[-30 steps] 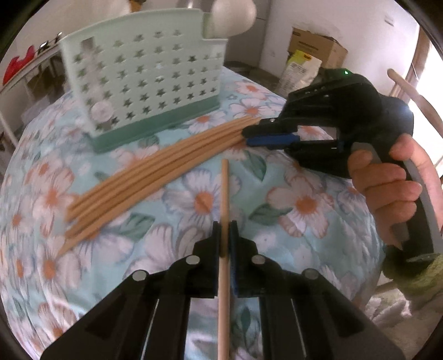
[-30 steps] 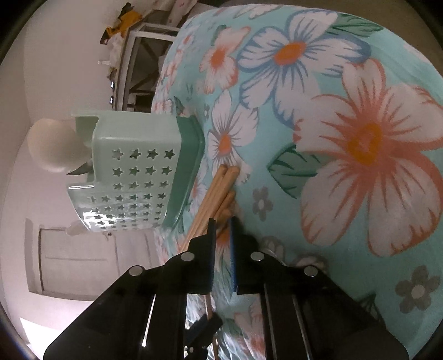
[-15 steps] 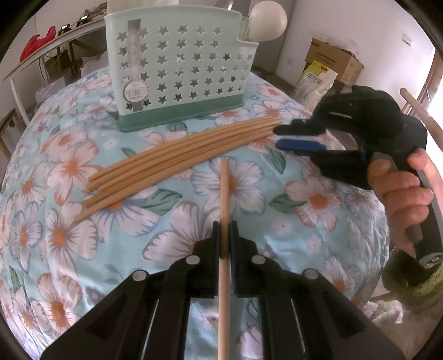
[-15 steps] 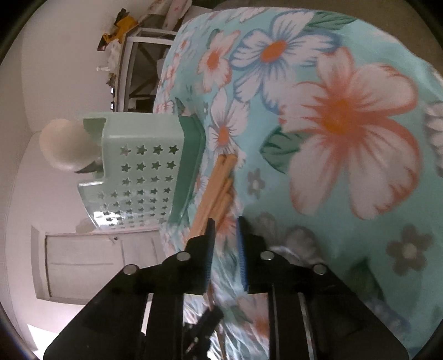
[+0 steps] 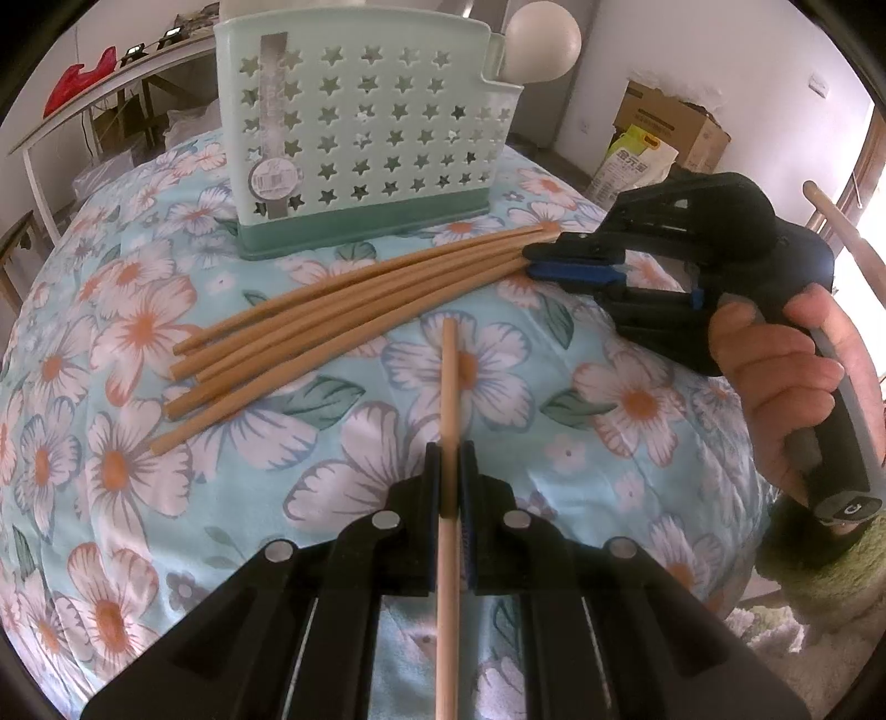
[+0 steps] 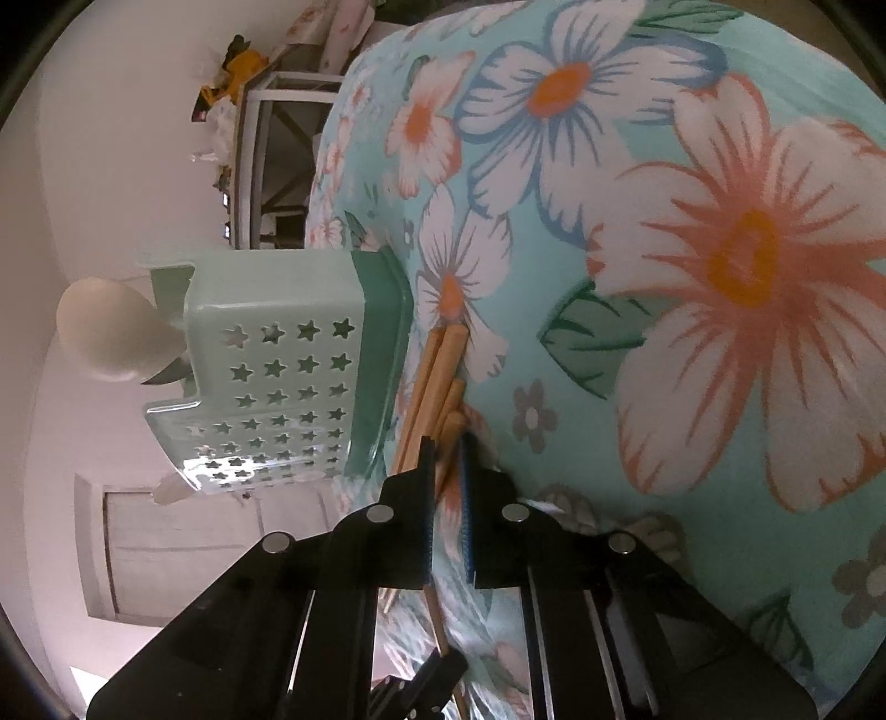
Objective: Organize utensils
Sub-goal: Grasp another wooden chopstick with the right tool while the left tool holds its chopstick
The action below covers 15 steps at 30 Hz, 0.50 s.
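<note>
My left gripper (image 5: 449,451) is shut on one wooden chopstick (image 5: 449,382), held above the floral cloth and pointing at the mint star-holed utensil holder (image 5: 360,127). Several chopsticks (image 5: 343,299) lie in a bundle in front of the holder. My right gripper (image 5: 531,261) is at the bundle's right ends, jaws slightly apart around them. In the right wrist view the right gripper (image 6: 446,443) has a narrow gap, with chopstick ends (image 6: 443,365) between and just beyond its fingers; the holder (image 6: 277,376) is beside them.
A white round-ended utensil (image 5: 542,41) stands in the holder. The table carries a floral cloth (image 5: 637,399). Cardboard boxes (image 5: 670,122) and a bag are on the floor behind right. A shelf (image 5: 99,83) stands at back left.
The right gripper's jaws have opened a little and slid onto the ends of the bundle. The left gripper with its chopstick has drawn back and swung to face the holder squarely.
</note>
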Each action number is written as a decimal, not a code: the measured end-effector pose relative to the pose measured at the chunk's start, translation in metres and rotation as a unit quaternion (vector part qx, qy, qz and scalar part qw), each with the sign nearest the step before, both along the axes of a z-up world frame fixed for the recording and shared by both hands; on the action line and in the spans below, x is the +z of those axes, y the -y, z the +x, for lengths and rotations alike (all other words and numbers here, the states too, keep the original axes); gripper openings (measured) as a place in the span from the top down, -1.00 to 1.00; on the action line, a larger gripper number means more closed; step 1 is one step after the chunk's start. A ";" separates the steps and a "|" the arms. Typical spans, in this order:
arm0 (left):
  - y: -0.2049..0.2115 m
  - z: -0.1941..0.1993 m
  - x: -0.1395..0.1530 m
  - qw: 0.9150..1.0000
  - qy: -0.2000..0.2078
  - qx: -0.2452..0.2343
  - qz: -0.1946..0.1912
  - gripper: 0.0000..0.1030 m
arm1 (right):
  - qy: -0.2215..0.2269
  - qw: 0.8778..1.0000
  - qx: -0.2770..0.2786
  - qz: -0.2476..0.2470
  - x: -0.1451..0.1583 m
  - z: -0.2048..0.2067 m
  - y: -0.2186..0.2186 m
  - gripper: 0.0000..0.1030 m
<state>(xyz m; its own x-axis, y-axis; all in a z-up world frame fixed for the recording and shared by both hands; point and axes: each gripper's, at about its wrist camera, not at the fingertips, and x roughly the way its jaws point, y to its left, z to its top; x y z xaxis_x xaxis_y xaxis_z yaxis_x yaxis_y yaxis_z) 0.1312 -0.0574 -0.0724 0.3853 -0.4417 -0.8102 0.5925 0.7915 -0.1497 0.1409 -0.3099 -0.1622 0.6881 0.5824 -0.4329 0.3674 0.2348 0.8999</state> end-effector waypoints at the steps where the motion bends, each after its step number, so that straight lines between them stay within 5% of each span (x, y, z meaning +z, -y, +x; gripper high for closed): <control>1: 0.000 0.000 0.000 1.000 0.000 0.000 0.000 0.88 | 0.000 1.000 -0.001 -0.001 0.001 -0.002 0.000 0.88; 8: 0.000 0.000 0.000 1.000 0.000 0.000 0.000 0.88 | -0.007 0.999 -0.025 -0.027 0.012 -0.035 0.010 0.86; 15: 0.001 0.001 -0.001 1.000 0.000 -0.001 0.002 0.88 | -0.018 0.999 -0.018 -0.020 0.010 -0.041 0.004 0.49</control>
<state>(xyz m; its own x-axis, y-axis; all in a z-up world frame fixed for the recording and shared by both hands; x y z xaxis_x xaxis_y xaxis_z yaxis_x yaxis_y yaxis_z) 0.1324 -0.0585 -0.0738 0.3844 -0.4394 -0.8119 0.5948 0.7905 -0.1462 0.1001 -0.3143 -0.1527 0.6926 0.5391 -0.4793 0.4078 0.2555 0.8766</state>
